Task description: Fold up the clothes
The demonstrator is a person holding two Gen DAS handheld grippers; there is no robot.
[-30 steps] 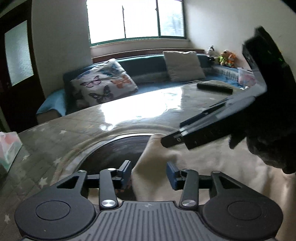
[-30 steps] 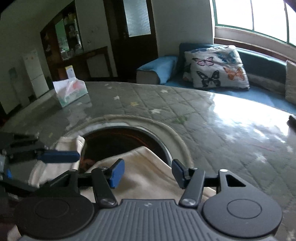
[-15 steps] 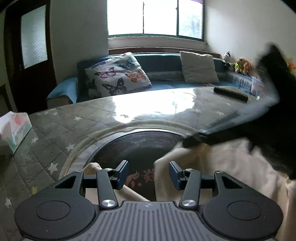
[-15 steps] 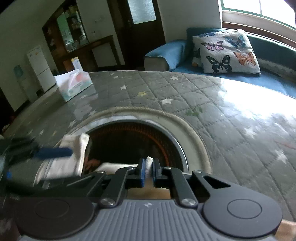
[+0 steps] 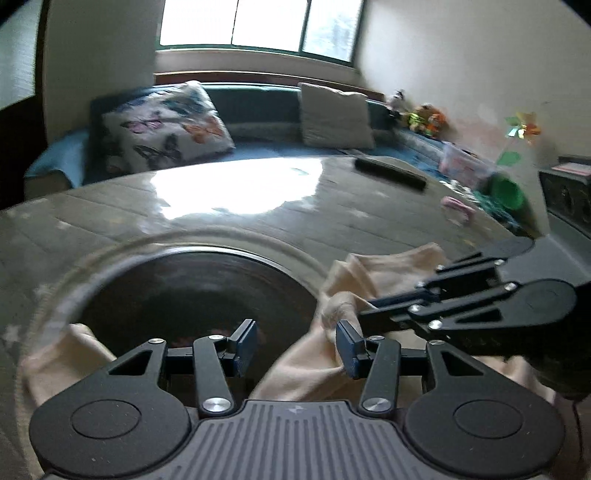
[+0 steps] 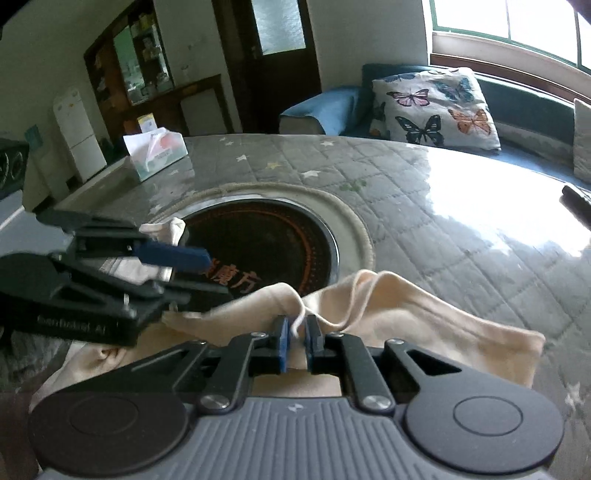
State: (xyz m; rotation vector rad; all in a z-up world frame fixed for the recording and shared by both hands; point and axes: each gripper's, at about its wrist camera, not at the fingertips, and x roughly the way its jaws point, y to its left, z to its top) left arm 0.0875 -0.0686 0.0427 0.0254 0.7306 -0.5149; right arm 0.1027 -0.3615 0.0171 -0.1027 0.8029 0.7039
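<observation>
a lived-in home sitting room. a blue sofa [image 6: 325, 110] with a butterfly cushion [image 6: 434, 105] sits under the window [image 5: 255, 24]. a quilted table [image 6: 424, 221], tissue box [image 6: 155, 151] and fridge [image 6: 79, 133] show too.

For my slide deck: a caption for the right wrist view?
Right gripper pinches cream garment beside open left gripper on quilted table.
</observation>
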